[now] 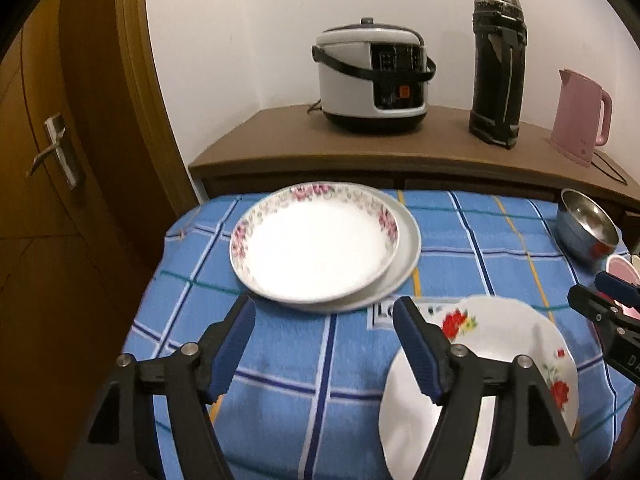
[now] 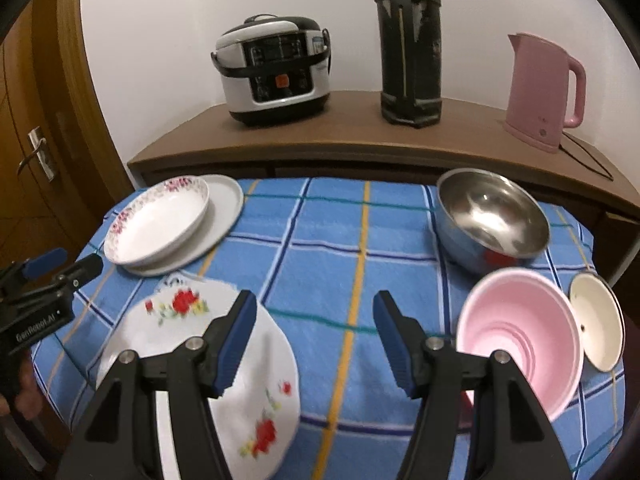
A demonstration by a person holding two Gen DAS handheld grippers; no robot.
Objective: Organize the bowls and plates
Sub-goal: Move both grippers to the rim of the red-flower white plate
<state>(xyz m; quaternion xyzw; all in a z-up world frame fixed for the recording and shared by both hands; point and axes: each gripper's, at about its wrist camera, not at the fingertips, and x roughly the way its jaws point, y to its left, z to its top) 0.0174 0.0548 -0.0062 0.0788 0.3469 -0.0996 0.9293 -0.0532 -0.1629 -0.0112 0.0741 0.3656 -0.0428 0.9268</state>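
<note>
Two plates are already stacked at the far left of the blue checked cloth [image 2: 320, 248]: the pink-flowered deep plate [image 1: 314, 246] sits on the plain white plate [image 1: 404, 264], a little off centre. That part I judge done. One plate is left loose, the red-flowered plate [image 2: 240, 380], lying flat near the front edge, and it looks to me like the next one for the stack.

None of the bowls is sorted yet, as far as I can see. The steel bowl [image 2: 492, 220] stands at the far right, the pink bowl [image 2: 520, 340] is tilted on its side just in front of it, and the small cream bowl [image 2: 596, 320] leans beside the pink one.

My left gripper [image 1: 324, 344] hangs over bare cloth between the stack and the red-flowered plate, pointing down and forward, jaws spread with nothing between them; its right finger overlaps the plate's rim in the view, though I cannot tell if it touches. My right gripper [image 2: 316, 340] hovers between the red-flowered plate and the pink bowl, tilted down likewise, jaws spread and empty.
</note>
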